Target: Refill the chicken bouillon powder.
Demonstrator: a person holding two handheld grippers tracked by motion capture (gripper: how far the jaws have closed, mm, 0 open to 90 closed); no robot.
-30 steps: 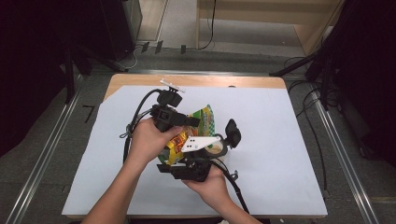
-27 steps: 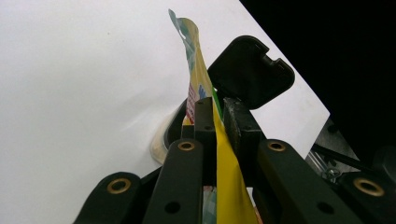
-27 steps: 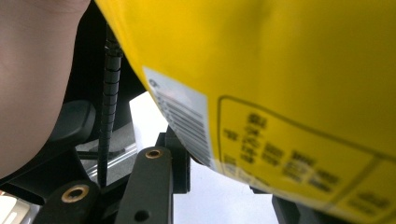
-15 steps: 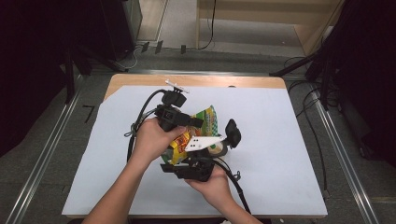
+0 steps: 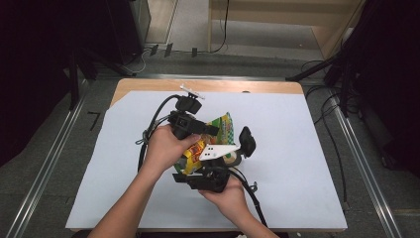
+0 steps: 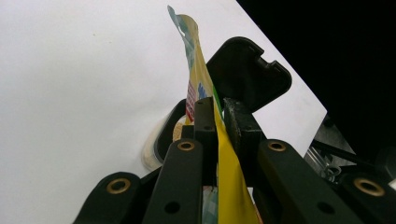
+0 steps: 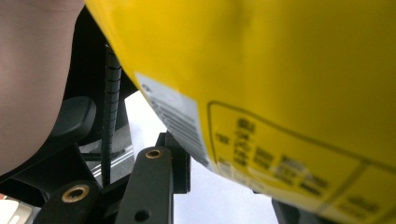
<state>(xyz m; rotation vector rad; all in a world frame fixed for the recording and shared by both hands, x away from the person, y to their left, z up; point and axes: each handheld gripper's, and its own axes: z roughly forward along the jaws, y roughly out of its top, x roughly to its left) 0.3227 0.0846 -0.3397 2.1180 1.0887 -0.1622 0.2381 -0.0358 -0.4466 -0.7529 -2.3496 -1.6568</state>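
A yellow and green snack bag (image 5: 221,125) is held up over the middle of the table between both grippers. My left gripper (image 5: 212,130) comes in from the left, and its pads (image 6: 205,122) are shut on the bag's thin upper edge (image 6: 201,79). My right gripper (image 5: 202,167) comes up from below in the person's right hand, carrying its white plate (image 5: 221,150). In the right gripper view the bag's yellow back (image 7: 280,84) spans the gap between the jaws, and my right gripper (image 7: 229,186) is shut on its lower part.
A white sheet (image 5: 297,148) covers the wooden table (image 5: 148,83), with bare sheet on every side of the hands. A pale tape roll (image 6: 153,151) lies just behind the bag. Black cables (image 5: 157,111) trail from both grippers. Metal rails run along the floor at left and right.
The left gripper and the bag's top have shifted slightly to the right. The right hand has stayed where it was, and both grips are unchanged.
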